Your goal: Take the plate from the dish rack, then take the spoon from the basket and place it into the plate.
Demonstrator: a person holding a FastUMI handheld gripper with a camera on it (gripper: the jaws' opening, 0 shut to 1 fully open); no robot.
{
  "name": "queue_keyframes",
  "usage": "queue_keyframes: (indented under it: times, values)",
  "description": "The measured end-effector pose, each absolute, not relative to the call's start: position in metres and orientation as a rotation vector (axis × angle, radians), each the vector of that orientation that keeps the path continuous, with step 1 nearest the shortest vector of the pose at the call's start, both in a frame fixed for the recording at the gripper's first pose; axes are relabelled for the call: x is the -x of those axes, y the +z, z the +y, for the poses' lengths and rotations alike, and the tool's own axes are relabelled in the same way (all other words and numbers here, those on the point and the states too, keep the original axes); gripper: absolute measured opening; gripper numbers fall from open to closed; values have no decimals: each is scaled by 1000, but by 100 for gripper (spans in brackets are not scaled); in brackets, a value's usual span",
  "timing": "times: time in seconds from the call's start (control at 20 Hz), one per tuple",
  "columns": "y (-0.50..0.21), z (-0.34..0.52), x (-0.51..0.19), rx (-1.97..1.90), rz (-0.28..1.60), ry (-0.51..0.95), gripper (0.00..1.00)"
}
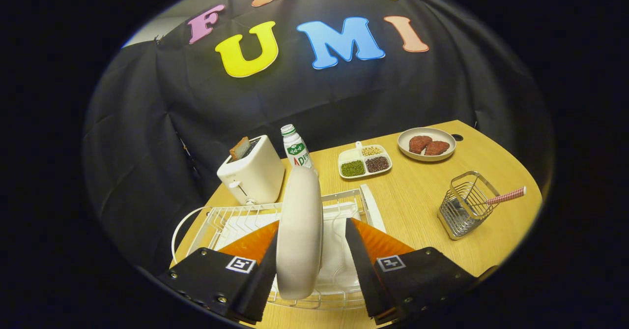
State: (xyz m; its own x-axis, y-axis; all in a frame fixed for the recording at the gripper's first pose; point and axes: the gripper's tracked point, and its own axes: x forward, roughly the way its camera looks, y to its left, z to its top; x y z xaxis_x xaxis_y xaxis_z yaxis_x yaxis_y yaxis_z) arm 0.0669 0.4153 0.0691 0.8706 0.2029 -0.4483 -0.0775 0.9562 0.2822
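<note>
Fingers (310, 250) are spread apart, with a white round plate (300, 230) seen edge-on, upright between them; the left touches it, the right does not. It stands in a white wire dish rack (236, 221). At two o'clock, a pink-handled spoon (506, 195) leans in a metal wire basket (464, 206) on the wooden counter (417, 196).

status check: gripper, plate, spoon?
Gripper open, fingers straddling the plate; left touching, right apart. Plate upright on edge in the dish rack. Spoon in the basket beyond the right finger. Nothing blocking.
</note>
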Motion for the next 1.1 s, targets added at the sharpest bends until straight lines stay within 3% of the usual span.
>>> queue_keyframes:
  times: [0.05, 0.1, 0.4, 0.65, 0.7, 1.1]
  values:
    - [70, 419, -67, -271, 499, 158, 74]
    - [70, 418, -68, -264, 501, 154, 43]
    - [69, 414, -71, -225, 544, 76, 31]
    - [87, 410, -80, -97, 508, 34, 31]
    - [91, 414, -77, -66, 509, 35, 25]
    - [128, 406, -83, 140, 434, -27, 24]
